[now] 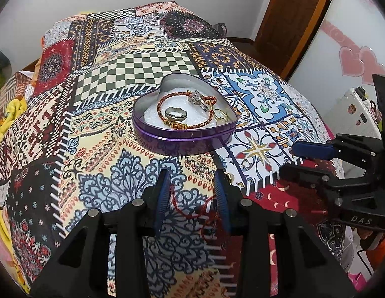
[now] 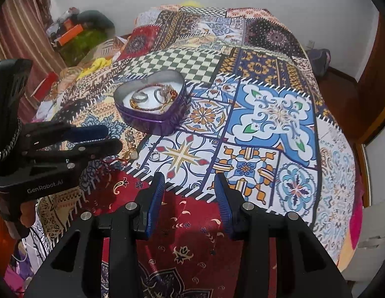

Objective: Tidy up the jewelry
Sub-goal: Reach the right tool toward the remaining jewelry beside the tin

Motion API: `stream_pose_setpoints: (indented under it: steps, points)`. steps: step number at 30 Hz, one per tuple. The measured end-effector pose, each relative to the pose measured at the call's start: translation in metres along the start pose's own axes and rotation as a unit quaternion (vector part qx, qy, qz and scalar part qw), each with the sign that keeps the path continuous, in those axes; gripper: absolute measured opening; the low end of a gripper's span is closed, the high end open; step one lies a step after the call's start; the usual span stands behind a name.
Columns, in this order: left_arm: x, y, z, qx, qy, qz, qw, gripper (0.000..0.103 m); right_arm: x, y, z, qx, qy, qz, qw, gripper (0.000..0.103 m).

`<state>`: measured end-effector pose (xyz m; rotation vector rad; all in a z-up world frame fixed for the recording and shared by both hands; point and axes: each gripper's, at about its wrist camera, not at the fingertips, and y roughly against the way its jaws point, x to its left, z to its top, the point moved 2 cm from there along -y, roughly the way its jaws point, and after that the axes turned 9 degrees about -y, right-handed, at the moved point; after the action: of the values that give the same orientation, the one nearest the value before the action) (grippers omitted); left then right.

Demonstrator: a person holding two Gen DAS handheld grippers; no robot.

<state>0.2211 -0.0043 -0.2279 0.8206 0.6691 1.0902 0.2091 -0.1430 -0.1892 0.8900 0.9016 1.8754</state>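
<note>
A purple heart-shaped tin (image 1: 152,134) (image 2: 152,124) sits on the patterned bedspread. It holds a red and gold cord bracelet (image 1: 162,101), a silver ring (image 1: 197,97), a gold ring (image 1: 221,114) and a small oval piece (image 1: 177,114). My left gripper (image 1: 192,181) is open, just above a thin red string bracelet (image 1: 190,211) lying on the cloth between its fingers. A small ring (image 1: 245,164) (image 2: 155,156) and a gold piece (image 2: 131,152) lie loose near the tin. My right gripper (image 2: 190,181) is open and empty over the cloth, right of the left one.
The patchwork bedspread (image 1: 132,74) covers the whole bed. A wooden door (image 1: 289,19) stands at the back right. Clutter and a striped curtain (image 2: 16,24) lie at the bed's left side in the right wrist view.
</note>
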Motion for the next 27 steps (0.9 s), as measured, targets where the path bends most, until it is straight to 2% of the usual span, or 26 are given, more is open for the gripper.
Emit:
stream_pose_setpoints:
  steps: [11,20,25,27]
  points:
    - [-0.003,-0.011,0.006,-0.011,-0.012,0.001,0.9999,0.035,0.014,-0.012,0.004,0.004,0.022,0.018,1.0,0.038]
    - [-0.005,-0.014,0.005,-0.017,-0.022,-0.005,0.9996,0.011,0.026,-0.02,0.007,0.002,0.052,0.016,0.999,0.035]
    - [-0.006,-0.014,0.003,-0.021,-0.023,-0.006,0.9995,0.009,0.036,-0.025,0.008,0.005,0.072,0.018,0.997,0.031]
    - [-0.005,-0.013,0.004,-0.022,-0.019,-0.01,0.9995,0.009,0.037,-0.027,0.009,0.008,0.075,0.02,0.997,0.023]
